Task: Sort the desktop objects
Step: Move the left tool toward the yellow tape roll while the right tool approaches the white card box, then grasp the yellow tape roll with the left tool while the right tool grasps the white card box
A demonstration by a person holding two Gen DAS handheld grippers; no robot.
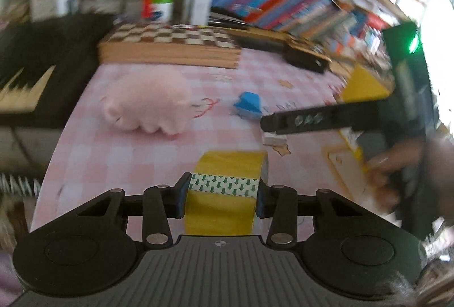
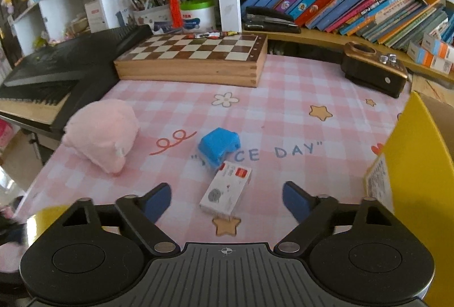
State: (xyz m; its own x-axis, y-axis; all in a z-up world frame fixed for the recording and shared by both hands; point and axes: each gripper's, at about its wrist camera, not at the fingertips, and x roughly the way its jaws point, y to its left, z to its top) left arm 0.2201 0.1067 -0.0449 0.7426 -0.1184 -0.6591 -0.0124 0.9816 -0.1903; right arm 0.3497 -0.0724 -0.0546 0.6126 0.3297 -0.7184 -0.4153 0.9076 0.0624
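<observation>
My left gripper point(image 1: 222, 195) is shut on a yellow tape roll point(image 1: 224, 210) with a band of green arrows, held above the pink checked tablecloth point(image 1: 136, 159). My right gripper point(image 2: 227, 198) is open and empty, low over the cloth, with a small white box point(image 2: 227, 192) lying between its fingers. It also shows in the left wrist view point(image 1: 320, 118) at the right. A blue block point(image 2: 218, 146) lies just beyond the box. A pink plush toy point(image 2: 102, 134) lies to the left. A yellow box point(image 2: 417, 188) stands at the right edge.
A wooden chessboard case point(image 2: 193, 60) lies at the back of the table. A black keyboard point(image 2: 54, 71) sits at the left. A dark brown device point(image 2: 374, 71) sits back right. Shelves behind hold books point(image 2: 354, 3), a stapler point(image 2: 269, 20) and pen pots point(image 2: 195, 15).
</observation>
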